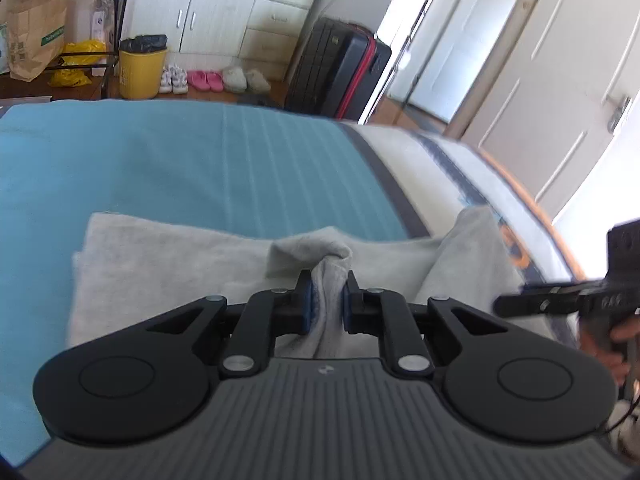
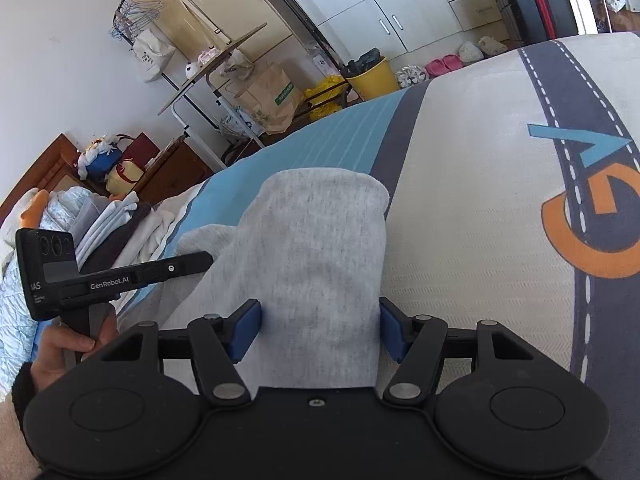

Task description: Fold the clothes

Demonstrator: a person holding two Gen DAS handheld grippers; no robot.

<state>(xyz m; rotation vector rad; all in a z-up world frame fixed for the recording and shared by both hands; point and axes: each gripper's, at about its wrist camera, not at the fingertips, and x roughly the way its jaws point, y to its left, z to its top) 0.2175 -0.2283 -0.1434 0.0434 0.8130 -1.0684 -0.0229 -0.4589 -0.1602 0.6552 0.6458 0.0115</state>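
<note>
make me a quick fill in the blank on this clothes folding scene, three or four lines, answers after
1. The left gripper is shut on a bunched fold of the ____ garment.
2. The right gripper has its jaws ____, with a flat part of the garment lying between the blue pads.
3. The garment lies on a bed cover whose plain striped part is ____.
4. On the floor beyond the bed stands a ____ bin lined with a black bag.

Missing words: grey; open; blue; yellow

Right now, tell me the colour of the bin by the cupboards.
Yellow bin with a black liner; the left wrist view shows it best.
</note>
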